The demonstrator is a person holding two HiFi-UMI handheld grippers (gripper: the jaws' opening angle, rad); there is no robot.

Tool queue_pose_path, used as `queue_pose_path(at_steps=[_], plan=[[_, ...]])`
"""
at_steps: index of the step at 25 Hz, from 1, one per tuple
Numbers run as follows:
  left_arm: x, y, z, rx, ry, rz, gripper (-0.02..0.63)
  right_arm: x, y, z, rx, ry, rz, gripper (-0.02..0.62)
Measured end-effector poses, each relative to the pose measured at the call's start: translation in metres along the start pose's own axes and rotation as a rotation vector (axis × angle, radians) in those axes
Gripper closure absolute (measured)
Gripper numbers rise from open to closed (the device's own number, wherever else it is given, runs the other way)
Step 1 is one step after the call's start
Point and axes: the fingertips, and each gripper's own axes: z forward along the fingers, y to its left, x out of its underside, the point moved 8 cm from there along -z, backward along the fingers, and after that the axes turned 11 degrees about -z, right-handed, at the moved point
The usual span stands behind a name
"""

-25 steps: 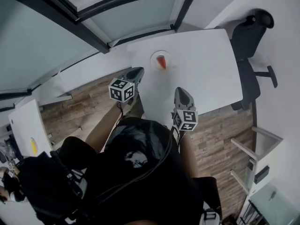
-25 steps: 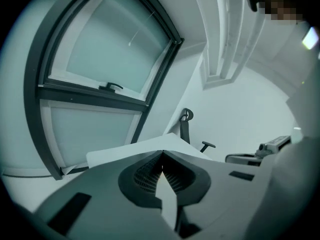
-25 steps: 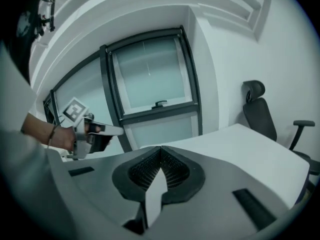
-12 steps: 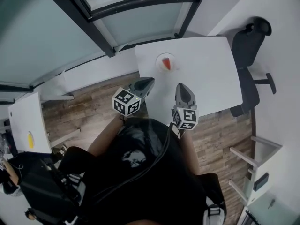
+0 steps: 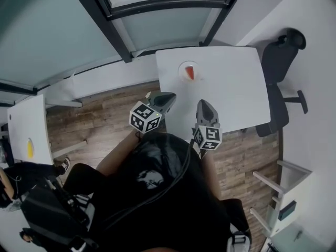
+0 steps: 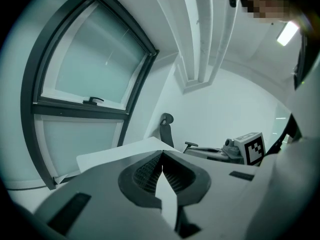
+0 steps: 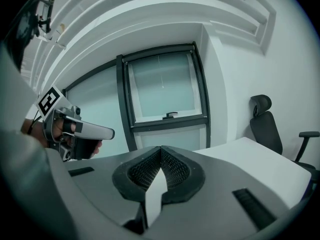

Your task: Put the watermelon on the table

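A red watermelon slice (image 5: 190,73) lies on a small round plate (image 5: 181,67) near the far left part of the white table (image 5: 231,93). My left gripper (image 5: 169,97) hangs over the table's near left edge, short of the plate, jaws shut with nothing in them. My right gripper (image 5: 203,105) is beside it over the table's near edge, also shut and empty. In the left gripper view the shut left gripper (image 6: 162,152) points across the table (image 6: 110,154). In the right gripper view the right gripper (image 7: 161,148) is shut too, with the left gripper (image 7: 85,132) at its left.
A black office chair (image 5: 278,46) stands at the table's right side. A dark-framed window (image 5: 163,14) runs behind the table. Wood floor (image 5: 94,125) lies to the left, and a second white table (image 5: 21,125) bearing a yellow thing (image 5: 30,147) stands at the far left.
My left gripper has moved right, closer to the table's edge and to the right gripper. The right gripper has shifted only slightly. Both stay shut.
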Motion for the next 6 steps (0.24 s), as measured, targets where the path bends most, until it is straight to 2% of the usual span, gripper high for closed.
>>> queue_pose_path(at_steps=[6], plan=[[0.0065, -0.0055, -0.003, -0.005, 0.006, -0.004, 0.6, 0.0026, 0.0052, -0.0052, -0.016, 0.007, -0.004, 0.586]])
